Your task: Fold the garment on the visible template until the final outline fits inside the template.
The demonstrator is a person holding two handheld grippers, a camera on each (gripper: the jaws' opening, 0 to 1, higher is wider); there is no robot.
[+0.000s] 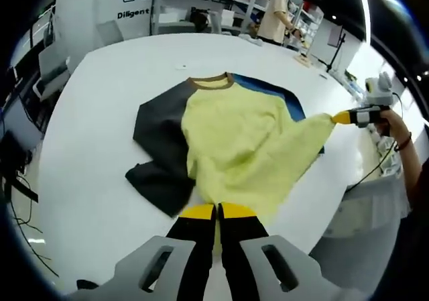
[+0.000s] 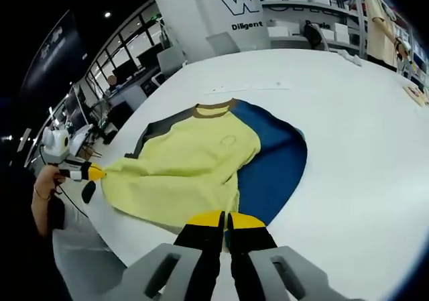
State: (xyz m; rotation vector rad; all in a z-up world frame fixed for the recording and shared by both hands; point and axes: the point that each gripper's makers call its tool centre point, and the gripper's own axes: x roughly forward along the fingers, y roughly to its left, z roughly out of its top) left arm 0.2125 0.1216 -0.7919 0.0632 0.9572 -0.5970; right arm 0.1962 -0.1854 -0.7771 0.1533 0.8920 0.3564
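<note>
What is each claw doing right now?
Left claw: shut on the shirt hem.
Right claw: shut on the shirt's other corner.

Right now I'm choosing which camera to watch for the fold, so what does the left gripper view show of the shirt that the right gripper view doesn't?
Left gripper view alone: the dark sleeve lying spread on the table, reaching beside its own jaws. Right gripper view alone: the wide blue panel beside the yellow front. Both: the yellow shirt with its brown collar, and each gripper shut on a yellow edge, the right gripper pulling cloth past the table edge.
</note>
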